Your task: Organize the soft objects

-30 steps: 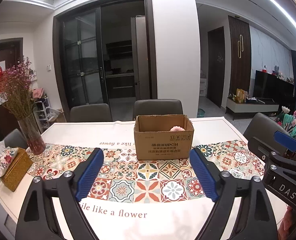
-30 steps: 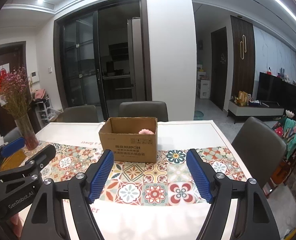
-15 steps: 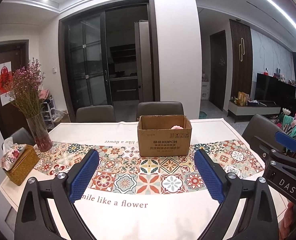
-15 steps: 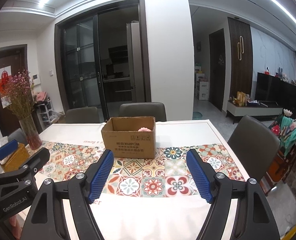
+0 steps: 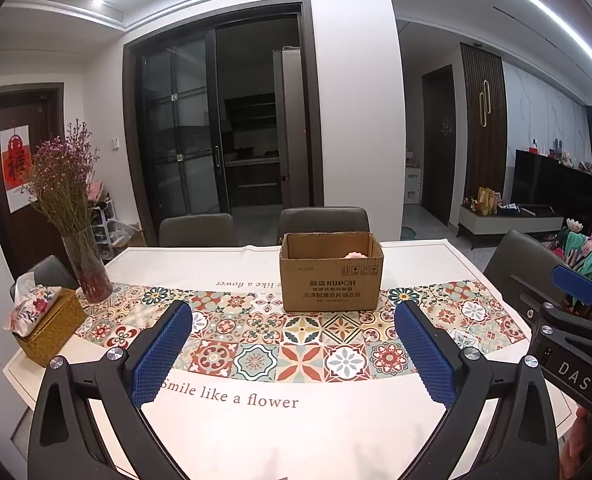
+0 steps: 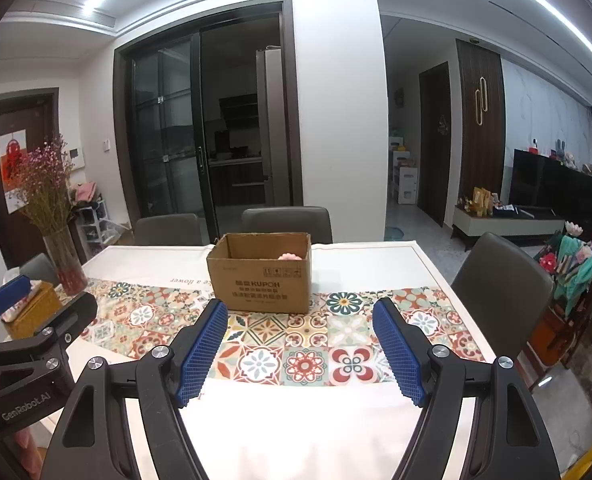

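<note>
Blue pads with a fine grid pattern are worn on the black left gripper point(image 5: 293, 354), and the same blue on black is seen on the right gripper point(image 6: 300, 350). Under both, a white tablecloth point(image 5: 255, 432) is spread, with dark red words printed on it. Ahead of the tongs, a band of tiles point(image 5: 308, 344) is printed across the cloth, with flowers in red, orange, teal and cream. Past that band, a plain brown cardboard box point(image 5: 331, 282) with dark print is seen, and something pink point(image 5: 354, 255) is seen inside it. Far to the left of the tongs, purple-pink flowers point(image 5: 61, 172) are seen in a clear vase point(image 5: 87, 268) with red at the bottom, beside a yellow woven box point(image 5: 51, 330) with a flowered cover.
</note>
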